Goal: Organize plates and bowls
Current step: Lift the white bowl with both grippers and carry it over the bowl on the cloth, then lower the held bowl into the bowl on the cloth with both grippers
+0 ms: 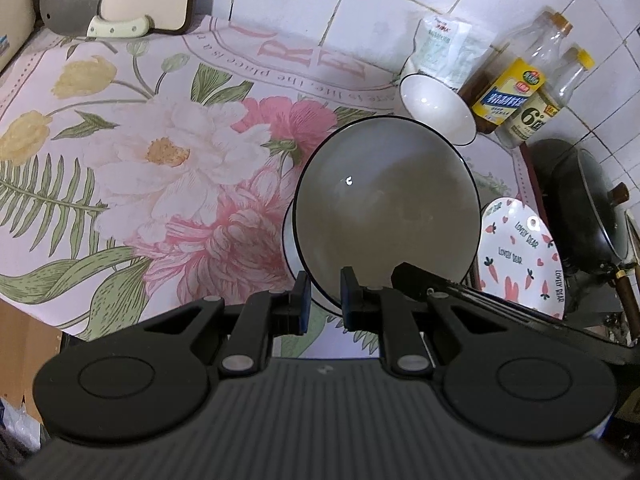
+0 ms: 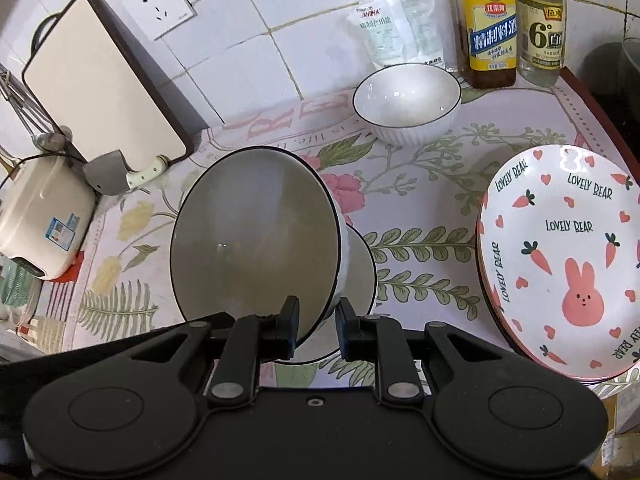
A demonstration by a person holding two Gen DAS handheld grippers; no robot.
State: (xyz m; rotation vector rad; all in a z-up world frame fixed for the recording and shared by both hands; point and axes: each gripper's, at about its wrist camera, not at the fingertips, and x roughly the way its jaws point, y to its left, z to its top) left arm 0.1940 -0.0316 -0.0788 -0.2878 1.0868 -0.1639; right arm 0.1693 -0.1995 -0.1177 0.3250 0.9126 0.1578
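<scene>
A white bowl with a dark rim is tilted with its inside toward both cameras. It leans in a second, similar bowl on the floral mat. My left gripper is shut on the tilted bowl's near rim. My right gripper is shut on the same near rim further right, and one of its black fingers shows in the left wrist view. Whether it also pinches the lower bowl's rim is hidden. A third bowl stands by the wall. Stacked rabbit-print plates lie to the right.
Two bottles and a white bag stand against the tiled wall behind the third bowl. A cutting board and cleaver lean at the left, beside a rice cooker. A dark wok sits past the mat's right edge.
</scene>
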